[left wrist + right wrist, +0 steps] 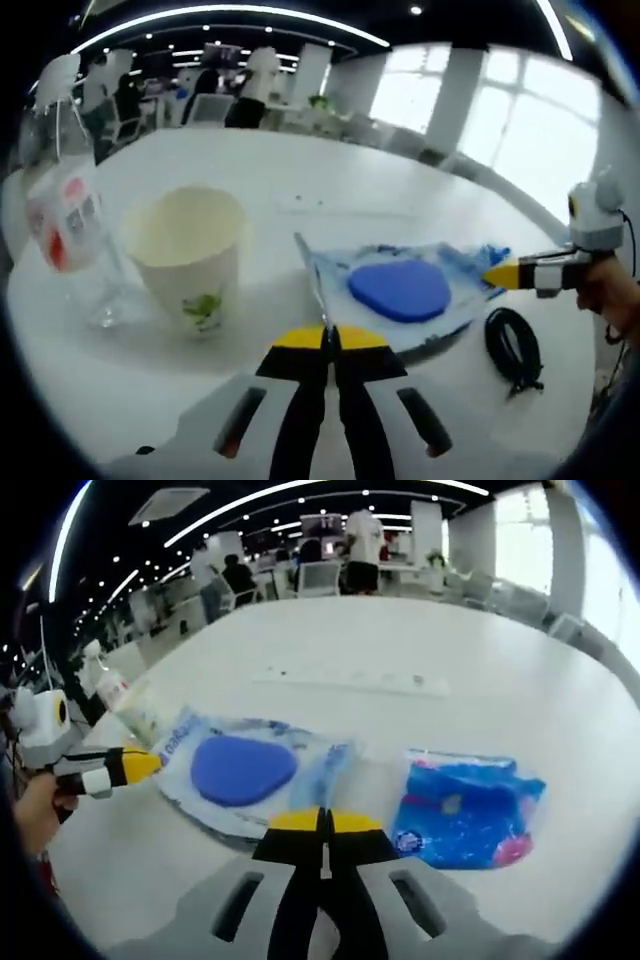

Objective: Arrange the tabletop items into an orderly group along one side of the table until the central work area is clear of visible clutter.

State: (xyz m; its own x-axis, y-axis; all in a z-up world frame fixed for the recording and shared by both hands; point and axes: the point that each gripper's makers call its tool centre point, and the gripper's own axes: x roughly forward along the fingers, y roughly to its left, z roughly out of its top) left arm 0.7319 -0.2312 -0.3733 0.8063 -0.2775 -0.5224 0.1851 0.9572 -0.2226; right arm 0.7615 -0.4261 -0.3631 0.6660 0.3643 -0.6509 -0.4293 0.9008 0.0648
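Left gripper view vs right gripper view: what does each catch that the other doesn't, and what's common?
Left gripper view alone: a paper cup, a clear plastic bottle beside it, and a black coiled cable.
Right gripper view alone: a blue printed packet lying flat, and a white strip further up the table.
Both: the clear bag with the blue pad, held at opposite edges by the left gripper and right gripper, on the white table.

Ahead of me, the far table [480, 650] lies open. Paper cup [190, 255] and bottle [70, 230] crowd my left side.
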